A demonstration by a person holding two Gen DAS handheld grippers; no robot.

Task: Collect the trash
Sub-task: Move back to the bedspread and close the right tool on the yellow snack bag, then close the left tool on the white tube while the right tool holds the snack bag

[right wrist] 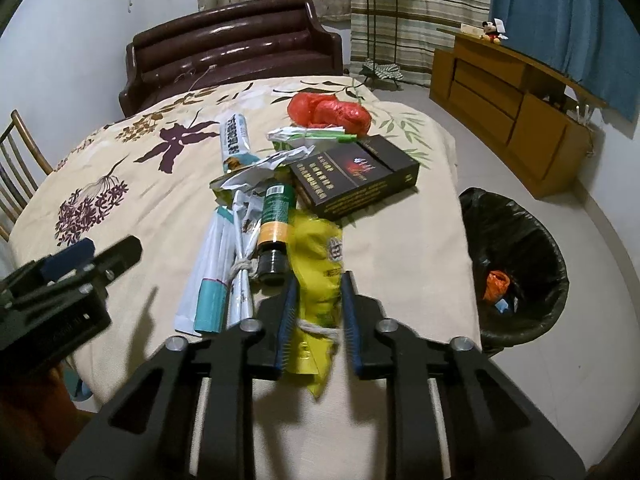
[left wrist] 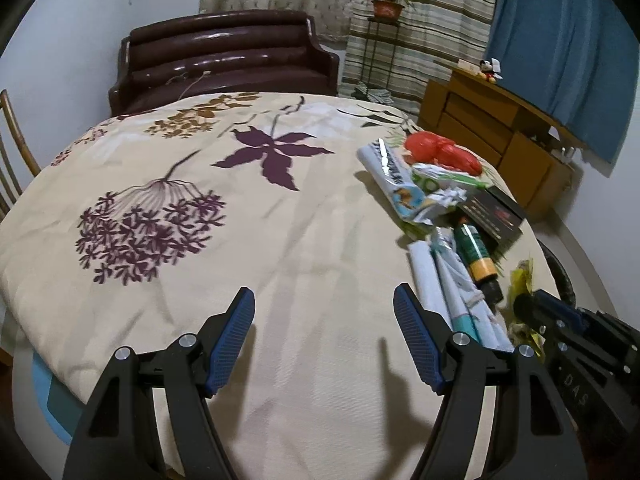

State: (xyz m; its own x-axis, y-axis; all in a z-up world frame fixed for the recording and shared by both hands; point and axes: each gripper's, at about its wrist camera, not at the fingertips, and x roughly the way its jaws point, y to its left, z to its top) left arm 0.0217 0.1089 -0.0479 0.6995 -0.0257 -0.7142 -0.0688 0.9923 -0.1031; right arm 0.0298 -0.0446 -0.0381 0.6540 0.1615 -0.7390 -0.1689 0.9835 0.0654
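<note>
A heap of trash lies on the floral tablecloth point(right wrist: 132, 208): a yellow wrapper point(right wrist: 318, 260) tied with string, a green bottle point(right wrist: 274, 226), white tied packets point(right wrist: 224, 276), a black box point(right wrist: 356, 178), a red bag point(right wrist: 330, 114). My right gripper point(right wrist: 319, 284) has its fingers narrowed around the yellow wrapper, pads at its sides. My left gripper point(left wrist: 324, 308) is open and empty over bare cloth, left of the white packets point(left wrist: 444, 284). The right gripper also shows in the left wrist view point(left wrist: 532, 304), at the yellow wrapper point(left wrist: 522, 280).
A black-lined bin point(right wrist: 516, 264) stands on the floor right of the table, with an orange scrap inside. A brown sofa point(right wrist: 236, 44) is behind the table, a wooden cabinet point(right wrist: 516, 96) at right, a chair point(right wrist: 16, 168) at left.
</note>
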